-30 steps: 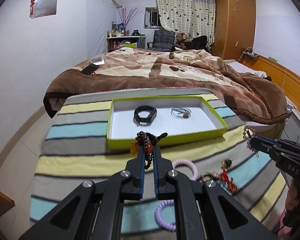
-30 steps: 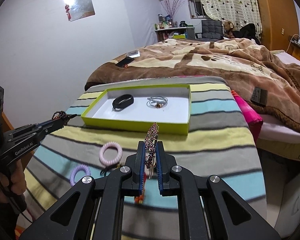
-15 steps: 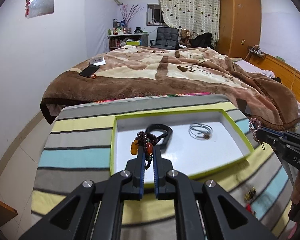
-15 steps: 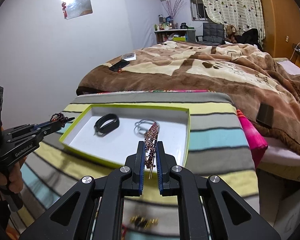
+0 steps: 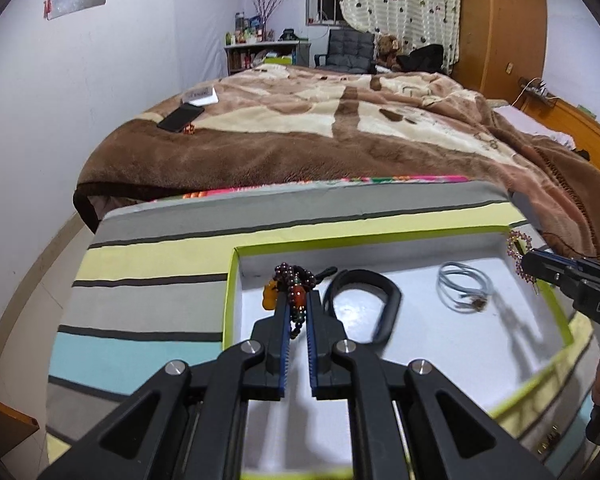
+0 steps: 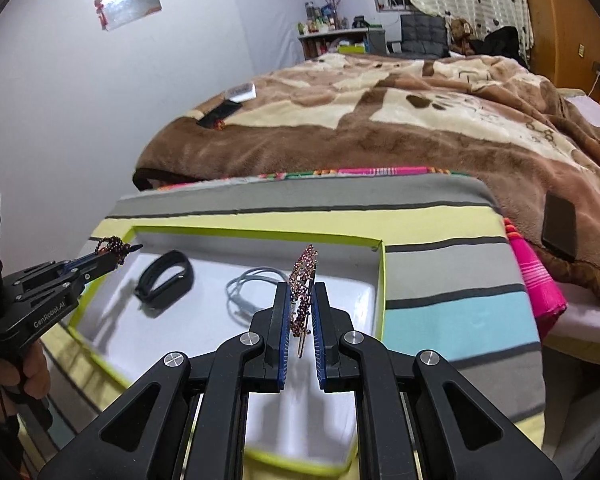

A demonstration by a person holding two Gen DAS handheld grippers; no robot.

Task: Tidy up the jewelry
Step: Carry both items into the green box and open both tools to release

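Observation:
A shallow white tray with a lime-green rim [image 5: 230, 280] [image 6: 381, 276] lies on the striped cloth. Inside it rest a black wristband [image 5: 364, 300] [image 6: 165, 276] and a coiled silver chain [image 5: 462, 286] [image 6: 248, 286]. My left gripper [image 5: 297, 300] is shut on a dark beaded bracelet [image 5: 290, 276] with orange charms, hanging over the tray's left part; it also appears as the left gripper [image 6: 118, 254] in the right wrist view. My right gripper [image 6: 302, 292] is shut on a purple jewelled hair clip [image 6: 304, 280], held over the tray's right part, and shows as the right gripper [image 5: 526, 258] in the left wrist view.
The striped cloth [image 5: 148, 292] covers a low table set against a bed with a brown blanket [image 5: 320, 128]. A phone [image 5: 180, 118] and a white box lie on the blanket. A dark flat object [image 6: 558, 226] rests on the blanket's right. A hand [image 6: 32, 372] grips the left tool.
Both grippers have moved forward from above the loose jewelry on the cloth to above the tray, each still holding its piece. The tray now fills the lower part of both views.

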